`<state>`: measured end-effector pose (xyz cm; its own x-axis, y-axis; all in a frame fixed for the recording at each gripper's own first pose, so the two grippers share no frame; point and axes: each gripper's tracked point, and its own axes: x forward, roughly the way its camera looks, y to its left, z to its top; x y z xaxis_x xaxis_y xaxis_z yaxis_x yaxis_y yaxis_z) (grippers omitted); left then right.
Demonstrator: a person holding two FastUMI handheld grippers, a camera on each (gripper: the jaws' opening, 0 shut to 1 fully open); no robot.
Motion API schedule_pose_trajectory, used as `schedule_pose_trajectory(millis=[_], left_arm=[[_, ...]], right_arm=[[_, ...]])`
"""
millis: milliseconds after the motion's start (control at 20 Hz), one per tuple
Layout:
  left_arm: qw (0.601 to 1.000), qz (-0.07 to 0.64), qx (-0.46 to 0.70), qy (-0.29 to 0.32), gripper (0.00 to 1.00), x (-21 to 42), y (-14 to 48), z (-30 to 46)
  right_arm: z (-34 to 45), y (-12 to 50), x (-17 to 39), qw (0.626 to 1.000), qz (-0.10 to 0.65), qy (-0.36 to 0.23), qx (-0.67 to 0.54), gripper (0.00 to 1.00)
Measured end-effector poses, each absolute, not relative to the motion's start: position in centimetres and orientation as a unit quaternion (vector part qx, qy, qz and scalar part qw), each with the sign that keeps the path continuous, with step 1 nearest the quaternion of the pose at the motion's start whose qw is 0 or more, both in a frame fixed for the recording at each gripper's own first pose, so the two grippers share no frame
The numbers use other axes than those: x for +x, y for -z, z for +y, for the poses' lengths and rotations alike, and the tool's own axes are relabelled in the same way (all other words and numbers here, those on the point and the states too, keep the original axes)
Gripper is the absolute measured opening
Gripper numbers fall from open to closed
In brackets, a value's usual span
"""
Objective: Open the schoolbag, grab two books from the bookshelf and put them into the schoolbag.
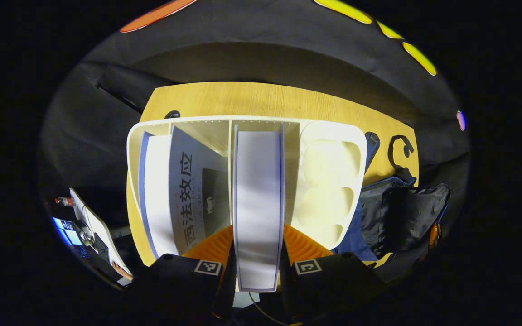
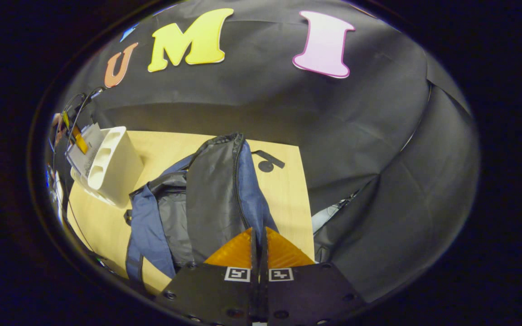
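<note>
A white bookshelf [image 1: 333,131] stands on the wooden table [image 1: 261,97]. In its middle compartment a thick white book [image 1: 258,181] stands upright, and my left gripper [image 1: 258,246] is shut on its near edge, one finger on each side. A second book [image 1: 184,190] with a white cover leans in the left compartment. The blue and black schoolbag [image 1: 401,213] lies open to the right of the shelf. In the right gripper view the schoolbag [image 2: 211,190] has its black-lined flap raised, with my right gripper [image 2: 258,235] shut on the flap's blue edge. The bookshelf [image 2: 111,163] stands to its left.
The shelf's right section [image 1: 329,190] has rounded empty pockets. A black strap [image 1: 399,149] lies on the table behind the bag, and a small black disc [image 2: 265,166] lies beyond the flap. A board with cables and a screen [image 1: 84,226] stands off the table's left edge.
</note>
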<state>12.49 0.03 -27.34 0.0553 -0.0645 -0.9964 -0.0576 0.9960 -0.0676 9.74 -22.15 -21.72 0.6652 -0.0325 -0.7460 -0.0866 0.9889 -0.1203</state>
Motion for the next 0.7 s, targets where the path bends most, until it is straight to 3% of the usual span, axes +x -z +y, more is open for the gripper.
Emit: schedule_pose_trajectory(millis=[500, 550, 600, 700], left_arm=[[0.773, 0.624, -0.09, 0.073, 0.4, 6.4, 14.5, 3.5], [0.778, 0.616, -0.097, 0.075, 0.46, 5.6, 13.1, 4.2], [0.784, 0.607, -0.107, 0.08, 0.4, 5.1, 11.7, 4.7], [0.789, 0.588, -0.146, 0.099, 0.39, 4.3, 8.9, 4.1]], right_arm=[[-20.9, 21.1, 9.2, 0.912, 0.4, -0.014, -0.091, 0.0], [-20.8, 21.0, 9.0, 0.912, 0.4, -0.013, -0.092, 0.0], [-20.6, 20.9, 9.0, 0.912, 0.399, -0.012, -0.094, 0.0], [-20.4, 20.8, 8.7, 0.912, 0.398, -0.009, -0.094, 0.0]])
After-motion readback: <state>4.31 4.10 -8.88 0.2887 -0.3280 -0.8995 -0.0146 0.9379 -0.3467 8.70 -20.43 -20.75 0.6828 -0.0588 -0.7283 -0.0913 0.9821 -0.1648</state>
